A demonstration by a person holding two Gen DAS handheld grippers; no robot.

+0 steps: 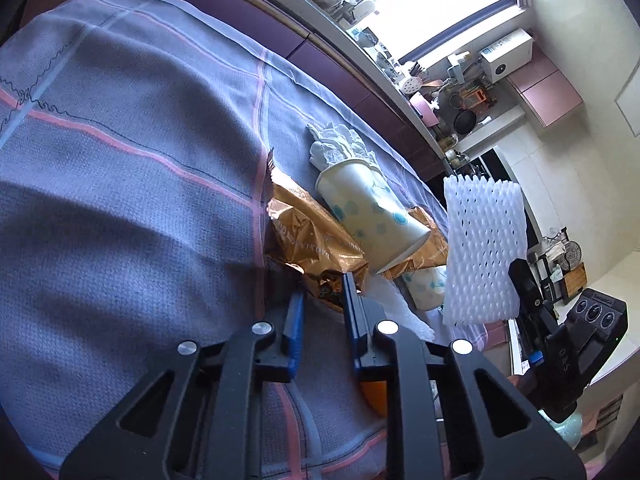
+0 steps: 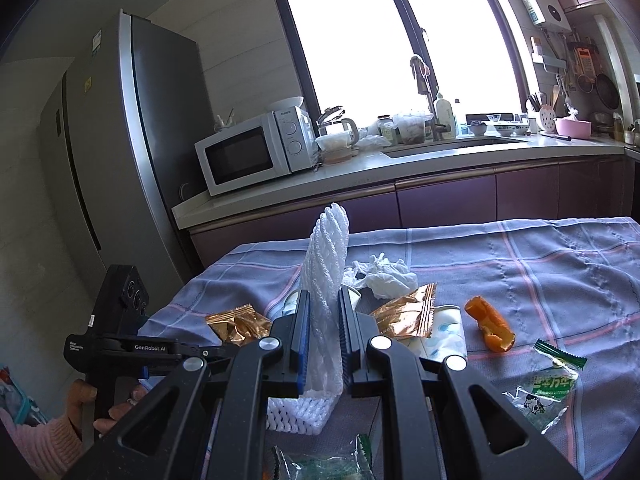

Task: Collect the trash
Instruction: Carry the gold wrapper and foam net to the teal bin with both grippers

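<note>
My right gripper (image 2: pixel 323 300) is shut on a white foam net sleeve (image 2: pixel 325 276) and holds it upright above the table; the sleeve also shows in the left wrist view (image 1: pixel 482 252). My left gripper (image 1: pixel 322 290) has its jaws around the edge of a gold foil wrapper (image 1: pixel 312 240) on the cloth, a gap still between them. A white paper cup with blue dots (image 1: pixel 372 216) lies on its side on the wrapper, crumpled tissue (image 1: pixel 340 146) at its mouth. A second cup (image 1: pixel 426 286) lies behind it.
The table wears a blue checked cloth (image 2: pixel 540 264). On it lie another gold wrapper (image 2: pixel 408 312), crumpled tissue (image 2: pixel 386 274), orange peel (image 2: pixel 490 322) and green-and-clear wrappers (image 2: pixel 548 384). A counter with microwave (image 2: pixel 256 148) and sink stands behind; a fridge (image 2: pixel 132 140) at left.
</note>
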